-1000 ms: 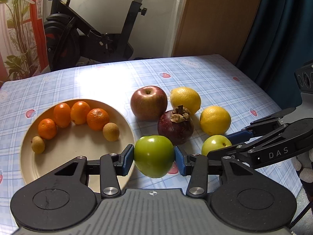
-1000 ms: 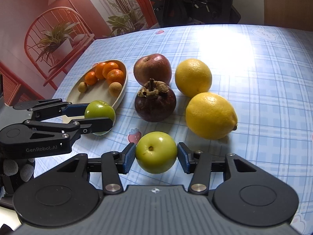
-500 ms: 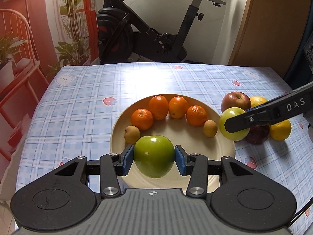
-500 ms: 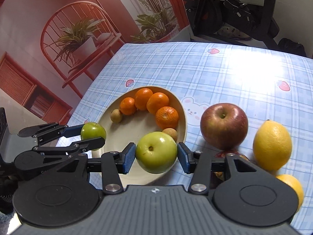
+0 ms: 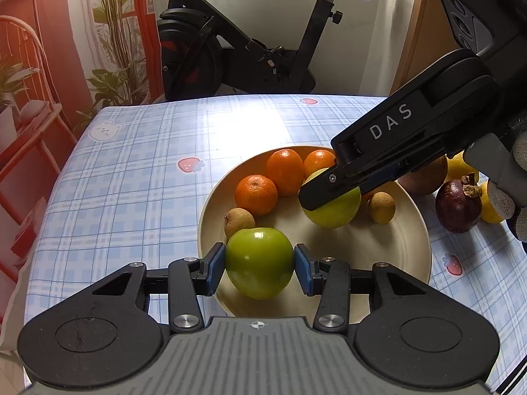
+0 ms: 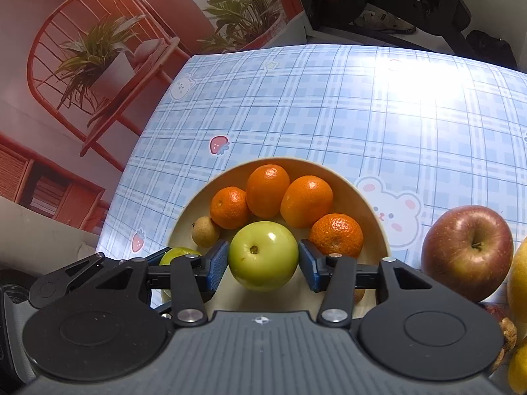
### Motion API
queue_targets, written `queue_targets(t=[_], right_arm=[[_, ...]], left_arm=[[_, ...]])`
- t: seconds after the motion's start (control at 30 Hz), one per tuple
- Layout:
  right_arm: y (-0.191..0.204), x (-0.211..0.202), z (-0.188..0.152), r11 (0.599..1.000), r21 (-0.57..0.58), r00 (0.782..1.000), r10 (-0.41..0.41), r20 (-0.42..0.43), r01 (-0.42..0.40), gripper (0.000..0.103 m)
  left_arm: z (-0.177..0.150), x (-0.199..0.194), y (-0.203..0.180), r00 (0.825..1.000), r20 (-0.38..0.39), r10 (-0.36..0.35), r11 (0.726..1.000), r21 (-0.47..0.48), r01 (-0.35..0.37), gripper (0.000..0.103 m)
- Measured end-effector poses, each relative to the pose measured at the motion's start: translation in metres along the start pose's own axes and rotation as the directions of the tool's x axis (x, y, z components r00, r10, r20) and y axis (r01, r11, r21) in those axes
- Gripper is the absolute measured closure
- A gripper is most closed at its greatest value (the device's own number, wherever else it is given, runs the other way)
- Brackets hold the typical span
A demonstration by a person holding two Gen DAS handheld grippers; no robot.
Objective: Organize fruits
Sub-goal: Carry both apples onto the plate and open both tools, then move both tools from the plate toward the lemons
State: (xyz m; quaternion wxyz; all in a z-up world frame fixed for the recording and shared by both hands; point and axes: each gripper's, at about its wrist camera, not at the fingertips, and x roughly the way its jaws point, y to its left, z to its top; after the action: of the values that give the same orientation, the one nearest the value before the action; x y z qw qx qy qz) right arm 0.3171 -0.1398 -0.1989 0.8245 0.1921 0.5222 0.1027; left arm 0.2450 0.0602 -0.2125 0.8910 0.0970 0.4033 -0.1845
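Observation:
My left gripper [image 5: 260, 268] is shut on a dark green apple [image 5: 259, 262] held over the near left part of the cream plate [image 5: 408, 250]. My right gripper [image 6: 263, 265] is shut on a yellow-green apple [image 6: 263, 255] over the plate's [image 6: 375, 227] middle; it also shows in the left wrist view [image 5: 332, 209]. The plate holds several mandarins [image 6: 266, 189] and two small brown longans [image 5: 238, 222]. The left gripper's apple [image 6: 178, 253] peeks out at the left in the right wrist view.
A red apple [image 6: 467, 251], a dark mangosteen [image 5: 457, 205] and yellow lemons [image 5: 490, 204] lie on the blue checked tablecloth [image 5: 138, 171] right of the plate. An exercise bike [image 5: 243, 39] and red shelves [image 5: 29, 138] stand beyond the table.
Both grippers have carried their green apples leftward from the fruit group to above the plate. The right gripper's apple now hangs over the plate's middle, close to the mandarins.

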Motion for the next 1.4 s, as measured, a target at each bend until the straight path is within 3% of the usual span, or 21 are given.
queue_targets(t=[0.37, 0.6, 0.83, 1.13, 1.4], right_arm=[[0.000, 0.013, 0.003, 0.994, 0.099, 0.999, 0.038, -0.018, -0.036, 0.052], [0.010, 0.002, 0.006, 0.995, 0.073, 0.998, 0.064, 0.011, -0.064, 0.052], [0.012, -0.011, 0.006, 0.995, 0.065, 0.996, 0.073, 0.043, -0.076, 0.052], [-0.009, -0.057, 0.002, 0.993, 0.073, 0.984, 0.084, 0.160, -0.096, 0.052], [-0.050, -0.111, -0.019, 0.998, 0.046, 0.969, 0.037, 0.244, -0.050, 0.052]], left_arm=[[0.000, 0.007, 0.008, 1.000, 0.004, -0.010, 1.000, -0.027, 0.010, 0.055], [0.001, 0.006, 0.007, 1.000, 0.004, -0.004, 0.999, -0.041, 0.005, 0.055], [0.004, -0.011, 0.007, 0.999, 0.051, 0.001, 0.998, -0.060, 0.002, 0.055], [0.011, -0.031, -0.008, 0.995, 0.099, 0.025, 0.998, -0.057, -0.019, 0.055], [0.024, -0.042, -0.028, 0.987, 0.157, -0.015, 0.991, -0.132, 0.037, 0.055]])
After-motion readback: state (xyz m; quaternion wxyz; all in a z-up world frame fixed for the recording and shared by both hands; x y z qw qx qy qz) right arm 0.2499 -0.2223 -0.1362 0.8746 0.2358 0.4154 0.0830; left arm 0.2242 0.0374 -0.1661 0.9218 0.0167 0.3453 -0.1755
